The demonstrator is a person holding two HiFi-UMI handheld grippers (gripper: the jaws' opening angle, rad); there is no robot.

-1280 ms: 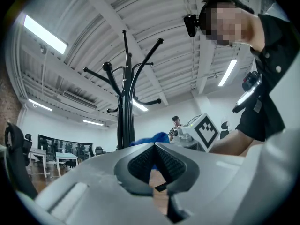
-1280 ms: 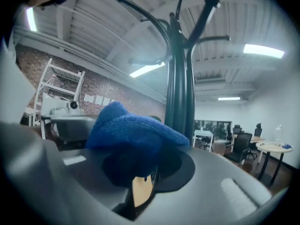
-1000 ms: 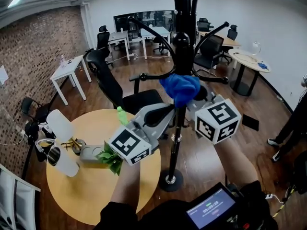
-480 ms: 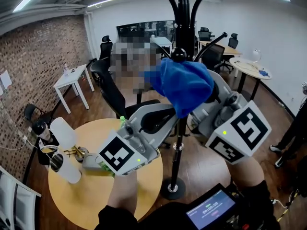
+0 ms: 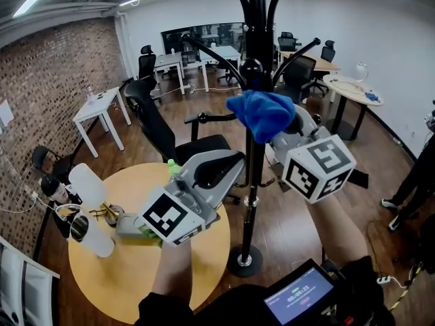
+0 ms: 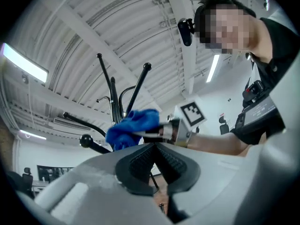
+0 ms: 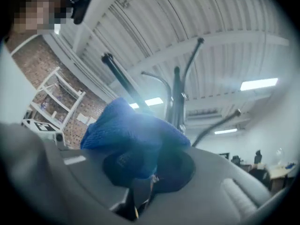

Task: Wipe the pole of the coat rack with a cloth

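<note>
Pinched between right gripper's point(image 7: 149, 170) jaws: bunched blue woven cloth point(image 5: 262, 114), up against tall black metal coat-rack pole point(image 5: 253, 182), seemingly touching it below the ball joint. Left gripper point(image 6: 154, 153) lower, just beside pole, jaws pressed together, empty.

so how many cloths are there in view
1. A blue cloth, clamped in the right tongs and held at the coat rack pole just below its knob. None shows on the round table; others could be hidden elsewhere in the room.
</note>
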